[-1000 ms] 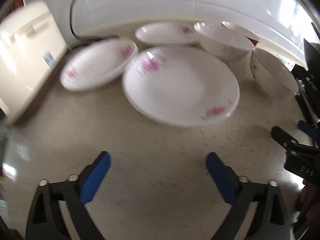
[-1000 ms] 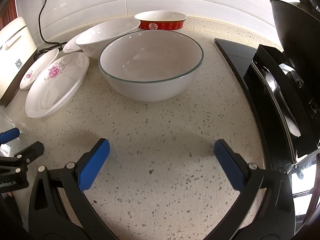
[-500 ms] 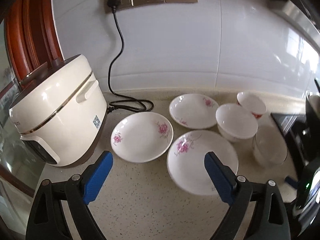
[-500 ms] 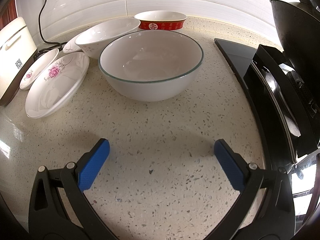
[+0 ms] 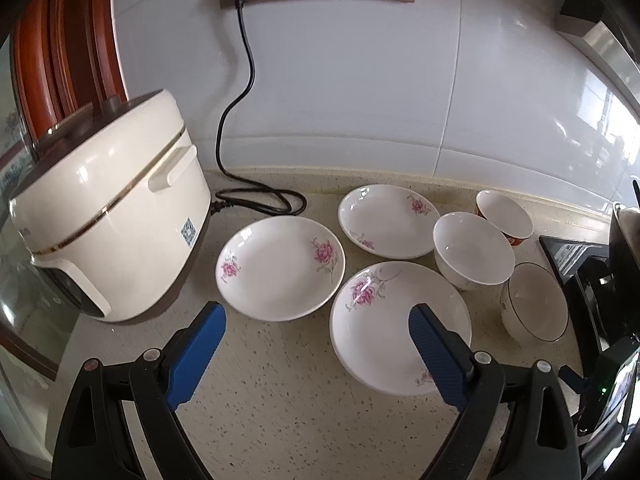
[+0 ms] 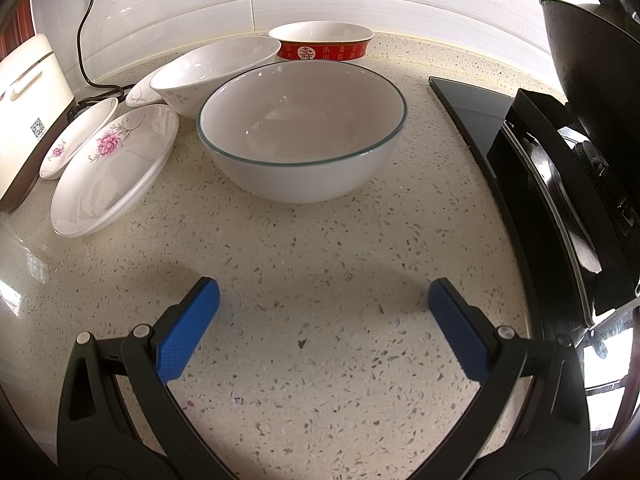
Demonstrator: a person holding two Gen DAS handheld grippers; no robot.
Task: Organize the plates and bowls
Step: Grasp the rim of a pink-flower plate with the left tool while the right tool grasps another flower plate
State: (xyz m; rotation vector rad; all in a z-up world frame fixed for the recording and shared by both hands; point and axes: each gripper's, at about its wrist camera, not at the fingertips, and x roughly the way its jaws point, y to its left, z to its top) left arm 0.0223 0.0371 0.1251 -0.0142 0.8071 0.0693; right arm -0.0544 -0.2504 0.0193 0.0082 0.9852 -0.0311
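Three white plates with pink flowers lie on the speckled counter: a left plate [image 5: 280, 268], a back plate [image 5: 390, 220] and a near plate [image 5: 400, 326]. To their right stand a white bowl [image 5: 472, 250], a red-sided bowl [image 5: 505, 218] and a dark-rimmed bowl [image 5: 534, 306]. My left gripper [image 5: 316, 320] is open and empty, raised in front of the plates. My right gripper [image 6: 322, 300] is open and empty, low over the counter before the dark-rimmed bowl [image 6: 304, 132]. Behind it are the white bowl [image 6: 212, 70] and the red-sided bowl [image 6: 322, 42]; the near plate [image 6: 116, 168] lies at left.
A cream rice cooker [image 5: 108, 216] stands at the left, its black cord [image 5: 236, 132] running up to a wall socket. A black stove [image 6: 560, 168] with a dark pot [image 6: 588, 60] lines the right side. White tiled wall [image 5: 360, 80] runs behind the dishes.
My left gripper has risen and pulled back from close over the near plate, so the cooker, wall and all dishes now show. The right gripper has not moved.
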